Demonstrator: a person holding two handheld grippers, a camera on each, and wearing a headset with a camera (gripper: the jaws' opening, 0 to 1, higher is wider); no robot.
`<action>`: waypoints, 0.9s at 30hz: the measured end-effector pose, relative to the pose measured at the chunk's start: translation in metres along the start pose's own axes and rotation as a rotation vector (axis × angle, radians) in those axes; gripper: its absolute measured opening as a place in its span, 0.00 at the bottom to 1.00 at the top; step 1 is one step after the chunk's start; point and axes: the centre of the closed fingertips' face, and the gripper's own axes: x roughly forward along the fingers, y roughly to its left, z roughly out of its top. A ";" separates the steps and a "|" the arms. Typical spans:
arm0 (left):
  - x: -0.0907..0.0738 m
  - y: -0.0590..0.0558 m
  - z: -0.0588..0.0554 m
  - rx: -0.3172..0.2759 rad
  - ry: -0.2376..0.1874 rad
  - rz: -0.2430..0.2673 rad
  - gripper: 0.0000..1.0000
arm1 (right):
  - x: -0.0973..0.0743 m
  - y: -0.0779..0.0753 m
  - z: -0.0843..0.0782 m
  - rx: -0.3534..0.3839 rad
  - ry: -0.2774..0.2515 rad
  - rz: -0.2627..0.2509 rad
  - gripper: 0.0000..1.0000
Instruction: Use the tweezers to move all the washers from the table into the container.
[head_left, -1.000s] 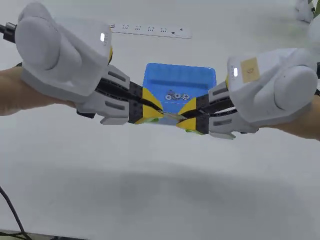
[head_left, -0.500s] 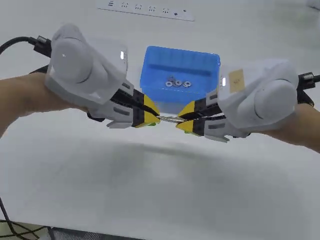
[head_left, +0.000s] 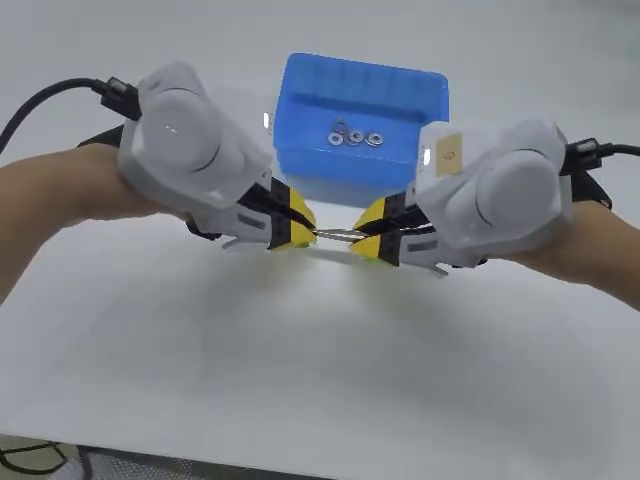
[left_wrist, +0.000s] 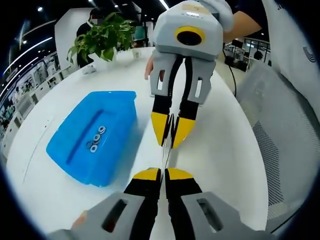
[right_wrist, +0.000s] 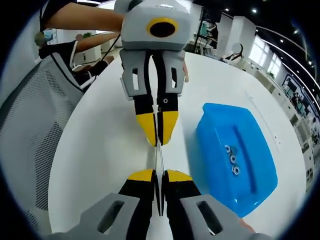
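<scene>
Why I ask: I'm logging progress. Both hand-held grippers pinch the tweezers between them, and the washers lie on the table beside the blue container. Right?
Not quite. The washers lie inside the blue container, not on the table beside it; the head view shows this. The left hand-held gripper and right hand-held gripper do pinch the tweezers between them.

The left gripper (head_left: 300, 229) and right gripper (head_left: 364, 236) each have a rounded pale grey shell (head_left: 185, 140), slotted grey plates (head_left: 240, 242) flanking black fingers (head_left: 291, 214) with yellow tips, and a black cable (head_left: 40, 104) behind, the right shell bearing a small tan label (head_left: 448, 155).
</scene>
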 end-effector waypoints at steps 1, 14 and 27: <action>0.000 0.000 -0.001 -0.003 0.005 0.001 0.08 | 0.001 0.000 0.000 0.000 0.001 0.000 0.08; 0.007 0.000 -0.007 0.003 0.048 0.000 0.08 | 0.005 0.003 -0.007 0.005 0.029 0.020 0.09; 0.007 0.000 -0.006 -0.020 0.060 -0.006 0.09 | 0.004 0.002 -0.008 0.026 0.034 0.016 0.11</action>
